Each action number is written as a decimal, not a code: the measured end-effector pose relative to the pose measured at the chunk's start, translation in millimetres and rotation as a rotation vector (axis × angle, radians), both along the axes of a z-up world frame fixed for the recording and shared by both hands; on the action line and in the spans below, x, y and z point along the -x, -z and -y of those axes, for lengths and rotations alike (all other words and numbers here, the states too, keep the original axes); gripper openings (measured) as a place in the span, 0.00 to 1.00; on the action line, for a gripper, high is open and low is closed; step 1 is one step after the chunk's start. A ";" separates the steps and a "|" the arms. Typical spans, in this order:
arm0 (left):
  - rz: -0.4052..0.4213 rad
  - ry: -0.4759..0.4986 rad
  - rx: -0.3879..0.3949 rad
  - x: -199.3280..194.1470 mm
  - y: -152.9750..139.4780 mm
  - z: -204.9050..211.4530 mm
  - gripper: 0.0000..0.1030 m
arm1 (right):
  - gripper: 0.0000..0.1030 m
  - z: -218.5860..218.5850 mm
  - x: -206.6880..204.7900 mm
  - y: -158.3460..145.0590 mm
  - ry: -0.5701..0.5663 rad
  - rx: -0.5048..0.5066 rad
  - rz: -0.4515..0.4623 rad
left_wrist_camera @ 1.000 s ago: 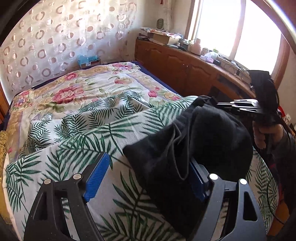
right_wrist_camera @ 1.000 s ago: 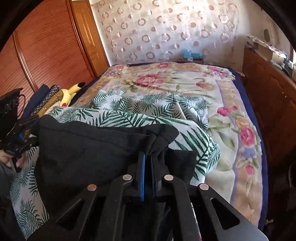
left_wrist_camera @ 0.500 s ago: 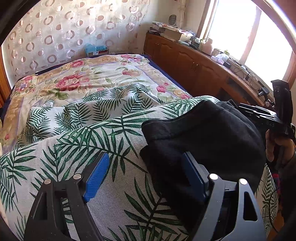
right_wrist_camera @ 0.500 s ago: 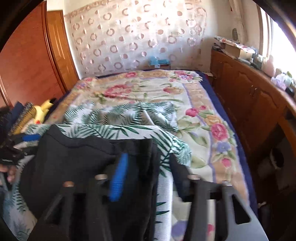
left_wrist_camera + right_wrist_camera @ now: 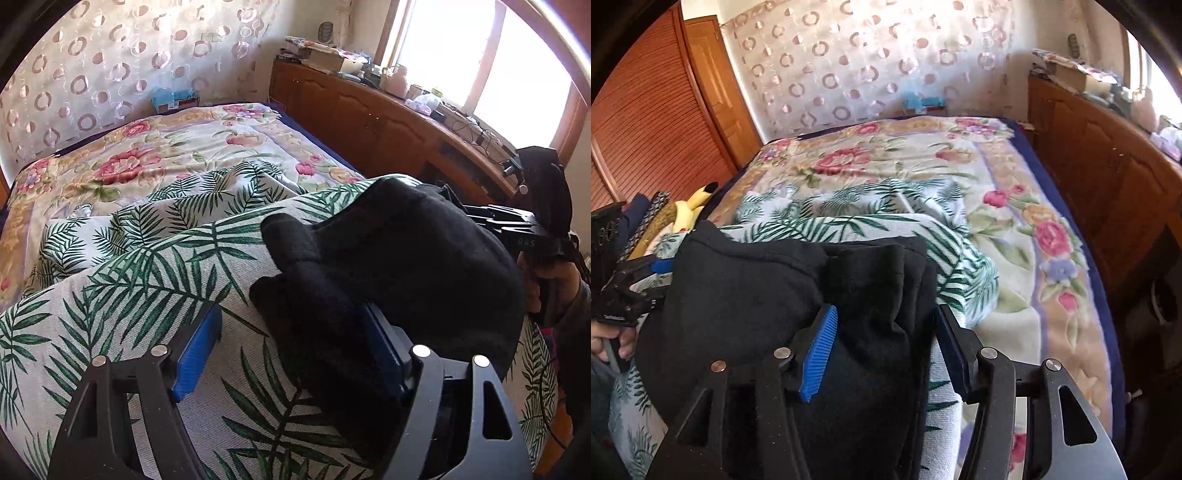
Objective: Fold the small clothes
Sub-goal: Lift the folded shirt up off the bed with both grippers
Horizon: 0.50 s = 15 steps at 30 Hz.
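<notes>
Two views show one black garment point(image 5: 399, 266) lying bunched on the palm-print cover point(image 5: 140, 295) of the bed point(image 5: 155, 147); some folding looks done, flattening remains.

Left wrist view: the left hand-held gripper point(image 5: 291, 343) has jaws apart and closing slightly, cloth against its right pad only, barely changed from a second ago.

Right wrist view: the right hand-held gripper point(image 5: 882, 343) stands apart, straddling the garment's folded edge point(image 5: 886, 280) it was pinching a second ago.
</notes>
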State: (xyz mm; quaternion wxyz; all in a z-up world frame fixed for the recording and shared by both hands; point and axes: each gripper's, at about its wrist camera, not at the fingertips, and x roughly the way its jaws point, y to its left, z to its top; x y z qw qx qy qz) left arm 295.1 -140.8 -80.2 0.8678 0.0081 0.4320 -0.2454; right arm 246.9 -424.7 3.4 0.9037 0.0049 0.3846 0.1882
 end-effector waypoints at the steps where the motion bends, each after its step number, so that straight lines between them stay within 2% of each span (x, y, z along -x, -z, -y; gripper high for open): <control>1: -0.001 0.004 0.003 0.3 -0.3 0.4 0.71 | 0.55 -0.6 -0.6 0.2 -0.001 0.005 0.001; 2: -0.001 0.012 0.006 0.5 -0.6 1.6 0.71 | 0.49 -1.7 -0.9 0.6 -0.010 0.009 0.004; 3: -0.001 0.024 0.008 1.1 -1.0 3.6 0.67 | 0.46 -3.3 0.0 0.8 -0.021 0.009 0.007; 5: -0.004 0.038 0.016 0.7 -1.1 5.5 0.57 | 0.33 -4.6 1.2 1.9 -0.039 -0.006 0.002; 6: -0.009 0.048 0.028 0.9 -1.6 6.6 0.49 | 0.30 -5.6 1.9 2.9 -0.054 -0.011 0.003; 8: -0.005 0.057 0.041 2.1 -3.0 7.8 0.34 | 0.14 -7.3 4.9 3.0 -0.079 -0.007 0.014; 9: -0.006 0.056 0.045 3.1 -4.2 7.6 0.27 | 0.10 -8.3 9.1 0.1 -0.066 0.016 0.047; 10: -0.004 0.048 0.048 5.2 -7.2 6.7 0.20 | 0.09 -10.8 14.3 -2.4 -0.058 0.041 0.076; 11: 0.001 0.050 0.052 7.9 -10.3 6.6 0.18 | 0.09 -13.6 20.5 -5.6 -0.057 0.051 0.102; 15: 0.082 0.052 0.072 30.1 -37.9 4.1 0.16 | 0.09 -11.6 39.5 -24.1 -0.036 0.030 0.177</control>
